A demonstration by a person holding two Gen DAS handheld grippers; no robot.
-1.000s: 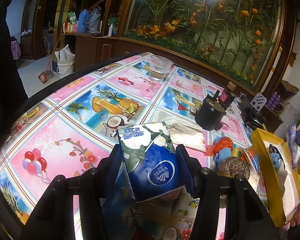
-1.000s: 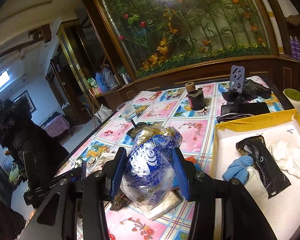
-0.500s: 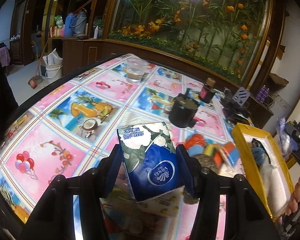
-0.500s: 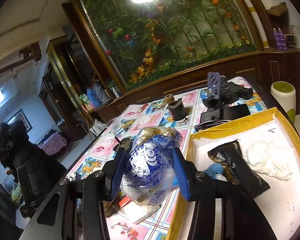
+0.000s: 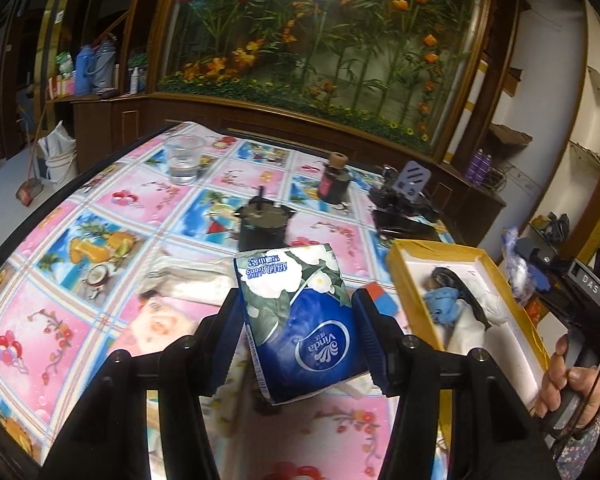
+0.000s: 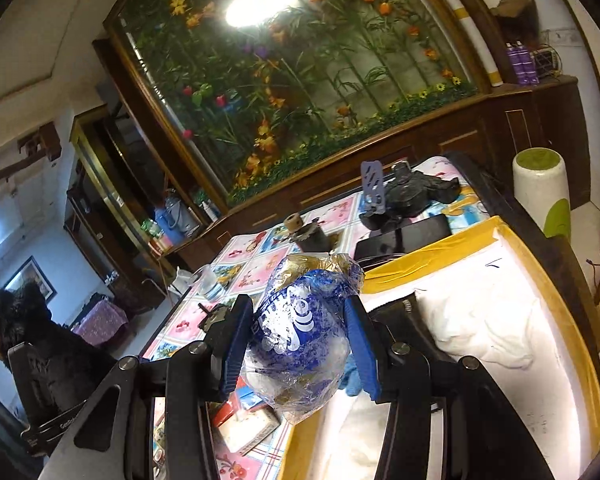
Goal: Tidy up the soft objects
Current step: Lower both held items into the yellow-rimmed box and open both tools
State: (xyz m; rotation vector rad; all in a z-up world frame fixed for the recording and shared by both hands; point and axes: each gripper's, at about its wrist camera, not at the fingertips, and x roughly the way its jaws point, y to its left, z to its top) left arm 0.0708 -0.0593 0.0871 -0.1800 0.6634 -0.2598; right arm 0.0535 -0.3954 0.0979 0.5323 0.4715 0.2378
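Two grippers: each clamped on one soft item, both raised above the table.
Left gripper [image 5: 296, 320]: blue pads pressed against both sides of the tissue pack [image 5: 300, 320]; held clear of the tablecloth [image 5: 112, 208].
Tissue pack: blue wrapper with white flowers and a round logo, lettering upside down in the left wrist view; tilted, top end pointing away from the camera.
Right gripper [image 6: 296, 332]: jaws closed on the plastic bag [image 6: 300, 332]; also visible at the right edge of the left wrist view, gripped by the person's hand [image 5: 572, 384].
Plastic bag: crumpled clear film with blue and white print, gold band at the top, white filling inside; suspended above the near left edge of the yellow box [image 6: 420, 268].
Yellow box: white interior, yellow rim; lies on the right part of the table, just right of the tissue pack in the left wrist view.
Box contents: blue cloth [image 5: 444, 304], black packet [image 5: 460, 288], white cloth [image 6: 488, 320].
Table, farther out: black pot [image 5: 262, 228], clear cup [image 5: 184, 160], dark bottle [image 5: 334, 180].
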